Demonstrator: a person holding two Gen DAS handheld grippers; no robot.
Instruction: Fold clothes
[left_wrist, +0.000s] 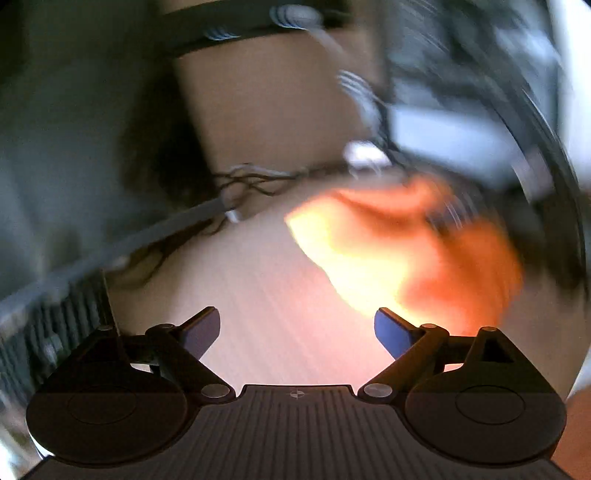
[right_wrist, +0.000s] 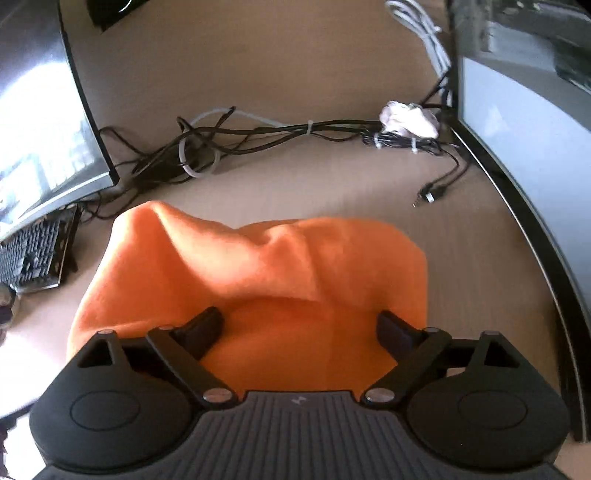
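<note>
An orange cloth (right_wrist: 258, 280) lies rumpled on the light wooden desk (right_wrist: 332, 74), with a fold raised across its middle. My right gripper (right_wrist: 297, 332) hovers open just over the cloth's near edge, its fingers spread wide and holding nothing. In the left wrist view the picture is smeared by motion. The same orange cloth (left_wrist: 417, 254) shows there as a bright blur ahead and to the right. My left gripper (left_wrist: 297, 332) is open over bare desk (left_wrist: 258, 288), left of the cloth, with nothing between its fingers.
A tangle of black and white cables (right_wrist: 229, 140) runs across the desk behind the cloth. A monitor (right_wrist: 40, 125) and a keyboard (right_wrist: 37, 254) stand at the left, another monitor (right_wrist: 528, 147) at the right. A crumpled white wad (right_wrist: 408, 118) sits by the cables.
</note>
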